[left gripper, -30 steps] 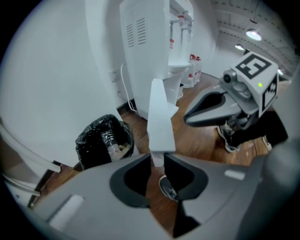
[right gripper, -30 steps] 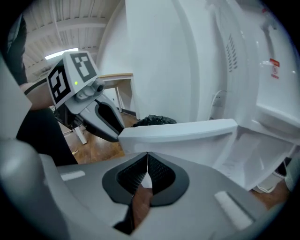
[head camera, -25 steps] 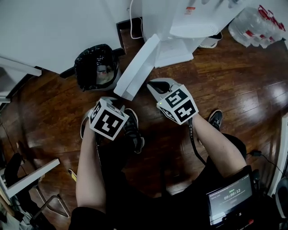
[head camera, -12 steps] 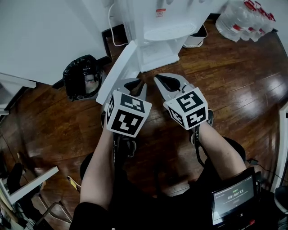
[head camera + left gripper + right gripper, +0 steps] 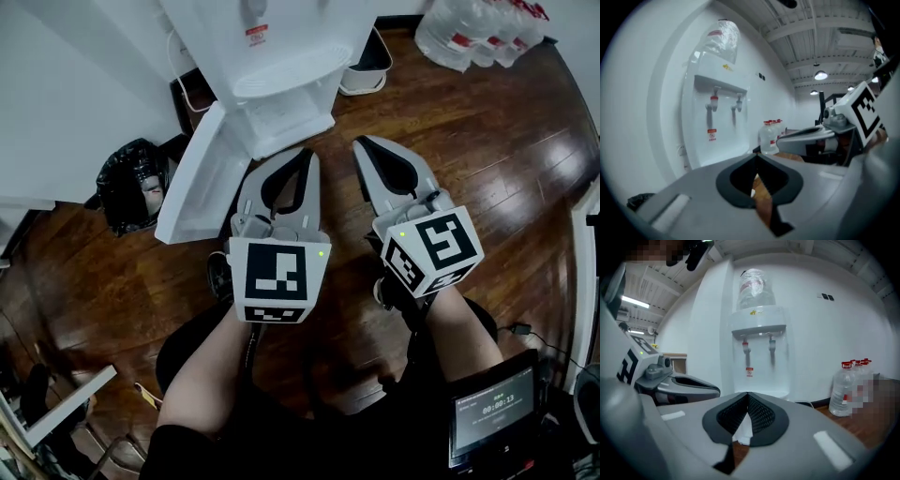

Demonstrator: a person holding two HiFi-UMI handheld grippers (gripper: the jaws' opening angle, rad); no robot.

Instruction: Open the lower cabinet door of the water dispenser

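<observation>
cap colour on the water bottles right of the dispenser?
Red caps, on clear bottles. The right gripper view shows them best.

My forearms reach forward, side by side. The jaws of my left gripper (image 5: 302, 157) have just closed on nothing. My right gripper (image 5: 362, 143) is pressed together too, empty.

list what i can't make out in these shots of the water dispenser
Inside of the lower cabinet: head view, seen only from steeply above; right gripper view, covered by the right gripper.
Red sticker on the dispenser: both gripper views, print too small.
Water bottles: head view, cut off by the top edge; right gripper view, partly under a mosaic patch.
Bottle on top: head view, cut off by the top edge.
</observation>
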